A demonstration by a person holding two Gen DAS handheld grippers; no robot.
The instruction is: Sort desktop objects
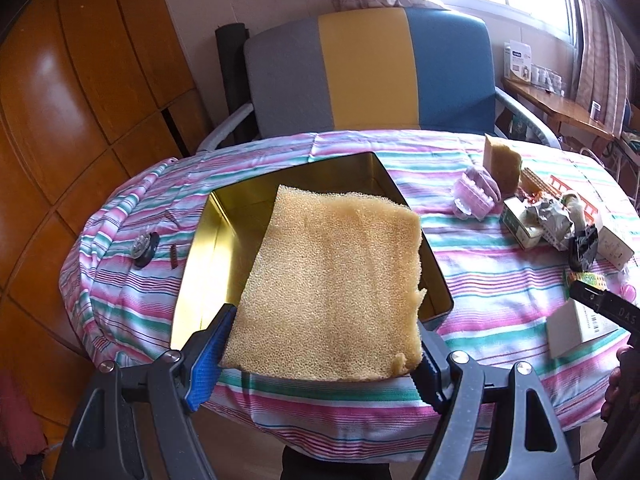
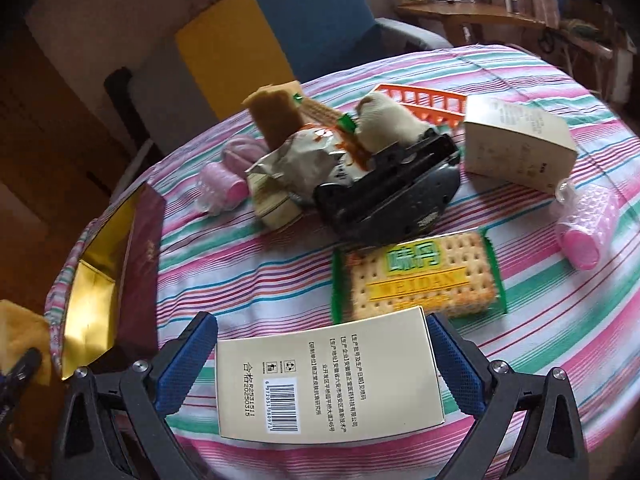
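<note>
A sheet of yellow foam sponge (image 1: 332,280) is clamped by its two side edges in my left gripper (image 1: 326,320), whose blue pads press on it. The sheet hangs tilted over an open tin box (image 1: 208,248) with a gold inside, and it covers much of the opening. My right gripper (image 2: 320,320) stands open around a cream carton with a barcode (image 2: 328,376) that lies on the striped cloth. A strip of cloth shows between the left pad (image 2: 188,360) and the carton. The tin box (image 2: 96,288) lies to its left.
Past the carton lie a cracker packet (image 2: 420,276), a black device (image 2: 384,196), a foil packet (image 2: 296,164), a second cream carton (image 2: 516,140), an orange basket (image 2: 424,96) and pink rollers (image 2: 584,228). A small round black thing (image 1: 145,246) lies left of the tin. A chair (image 1: 368,68) stands behind the table.
</note>
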